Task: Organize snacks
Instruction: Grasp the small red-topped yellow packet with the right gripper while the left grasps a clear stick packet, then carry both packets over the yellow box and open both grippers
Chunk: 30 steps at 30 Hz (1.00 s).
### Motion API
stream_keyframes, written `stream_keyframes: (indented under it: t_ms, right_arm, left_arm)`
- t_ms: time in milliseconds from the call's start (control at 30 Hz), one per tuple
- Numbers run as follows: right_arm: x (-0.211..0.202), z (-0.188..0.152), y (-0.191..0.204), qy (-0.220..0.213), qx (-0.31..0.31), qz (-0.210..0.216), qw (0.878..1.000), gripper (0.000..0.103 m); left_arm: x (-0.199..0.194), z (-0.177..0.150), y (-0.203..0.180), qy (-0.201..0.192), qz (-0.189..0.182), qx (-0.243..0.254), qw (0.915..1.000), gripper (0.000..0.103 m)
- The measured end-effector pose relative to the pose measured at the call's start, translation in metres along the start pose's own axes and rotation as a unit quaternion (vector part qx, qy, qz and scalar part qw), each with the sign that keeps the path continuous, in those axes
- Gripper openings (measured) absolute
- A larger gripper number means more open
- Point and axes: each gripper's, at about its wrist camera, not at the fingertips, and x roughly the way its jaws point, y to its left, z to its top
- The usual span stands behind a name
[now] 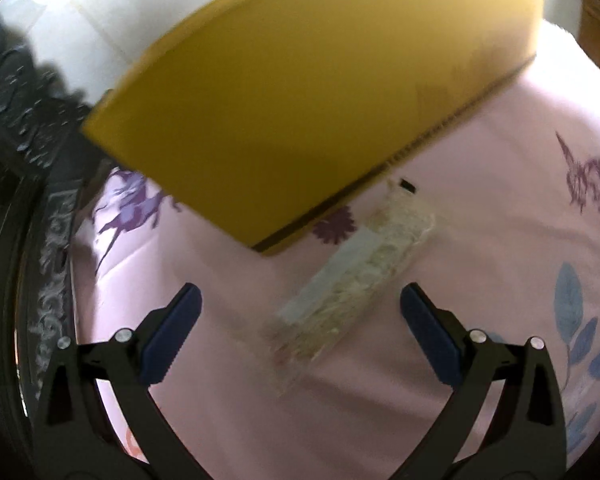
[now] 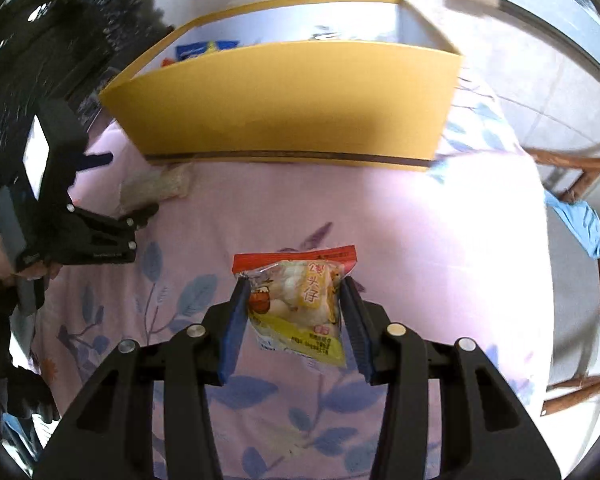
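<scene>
A: What is the right tool point(image 2: 294, 312) doing?

B: Its two blue pads are closed against the sides of a snack packet point(image 2: 300, 300) with a red top strip and yellow print. The packet sits between them, above the pink floral cloth point(image 2: 440, 248).

A: And the left tool point(image 1: 300, 332)?

B: Its fingers are spread wide apart with nothing between them. A clear packet of pale snacks point(image 1: 340, 296) lies on the cloth just ahead of the tips, slanting toward the corner of the yellow box point(image 1: 308, 112).

A: Touching the box?

B: Its far end is close by the base; blur keeps me from telling contact.

A: The box itself?

B: From the right wrist it stands open-topped on the cloth beyond the held packet, with blue wrappers point(image 2: 204, 49) showing inside. A wooden chair point(image 2: 580, 168) stands at the right.
</scene>
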Motion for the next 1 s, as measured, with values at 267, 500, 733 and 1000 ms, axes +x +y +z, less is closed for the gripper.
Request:
stream_keyframes:
  t_ms: [267,500,733,1000]
  right_arm:
    - [0.002,-0.007,-0.012,0.021,0.025,-0.007,0.999,0.046]
    - [-0.025,0.001,-0.009,-0.014,0.035,0.016,0.999,0.046]
    - [-0.064,0.008,-0.010,-0.064,0.037,0.043,0.996,0.046]
    - [-0.077,0.008,-0.012,-0.076,0.032,0.054,0.995,0.046]
  left_arm:
    - [0.000,0.004,0.000,0.025,-0.074,-0.093,0.9926,0.052]
    - [-0.024,0.006,-0.010,0.046,-0.025,-0.126,0.9906,0.025]
    - [-0.070,0.006,0.012,0.033,-0.027,-0.194,0.9801,0.011]
    - [-0.058,-0.002,0.025,0.021,-0.010,-0.159,0.9870,0.097]
